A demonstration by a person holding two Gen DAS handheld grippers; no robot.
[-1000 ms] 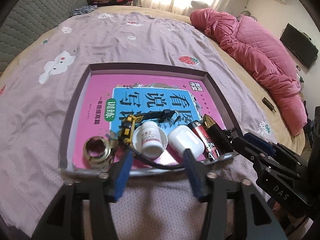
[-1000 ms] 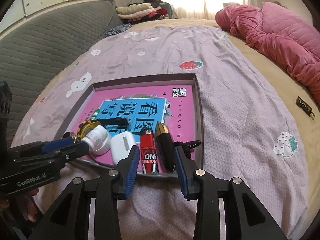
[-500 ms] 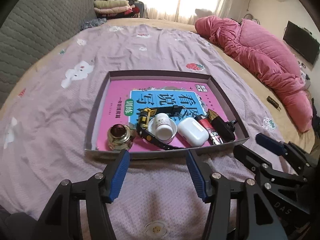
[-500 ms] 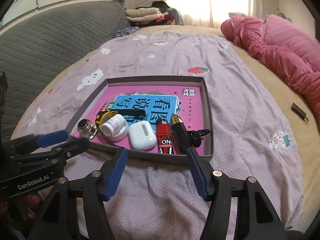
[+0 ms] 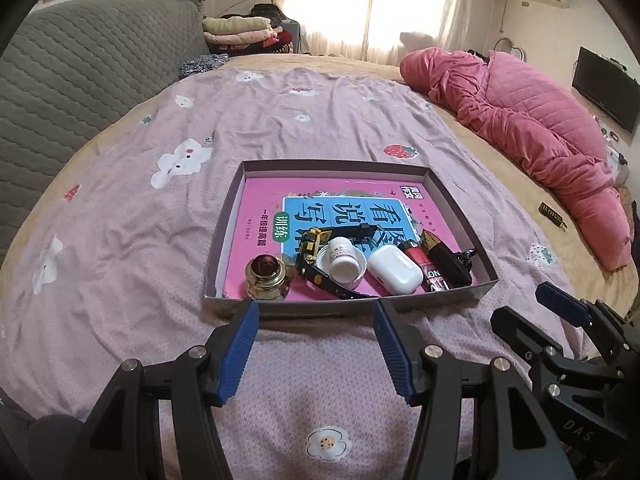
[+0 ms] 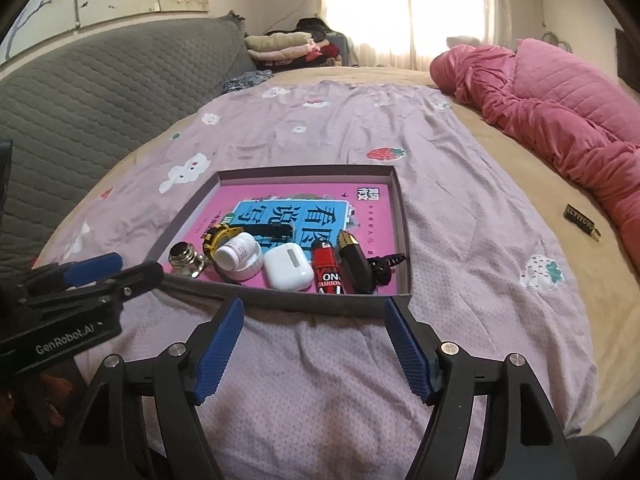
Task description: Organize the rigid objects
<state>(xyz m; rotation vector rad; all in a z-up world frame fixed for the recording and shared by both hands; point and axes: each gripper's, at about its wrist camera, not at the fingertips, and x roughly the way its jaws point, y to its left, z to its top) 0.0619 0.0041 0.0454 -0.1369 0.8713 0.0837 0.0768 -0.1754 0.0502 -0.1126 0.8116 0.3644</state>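
A shallow grey tray [image 5: 226,220] on the bed holds a pink book. Lined up along its near wall are a brass jar [image 5: 267,278], a black-and-yellow watch [image 5: 314,248], a white pill bottle [image 5: 342,258], a white earbud case [image 5: 394,270], a red lighter [image 5: 424,268], a black gold-tipped case [image 5: 444,256] and a black hair clip [image 5: 466,258]. My left gripper [image 5: 316,308] hangs open just short of the tray, holding nothing. My right gripper [image 6: 313,306] is beside it at the tray's near right, its jaws opening, nothing between them.
The bed carries a lilac printed sheet [image 5: 280,128], with a pink quilt [image 5: 540,128] heaped along the right. A small dark tag [image 5: 553,214] lies on the tan cover. A grey padded headboard [image 5: 80,80] runs on the left; folded clothes [image 5: 240,30] lie far back.
Both grippers drew back from the tray and rose a little. The right jaws, earlier narrow around the lighter and black case, spread wide. All objects stayed in the tray.
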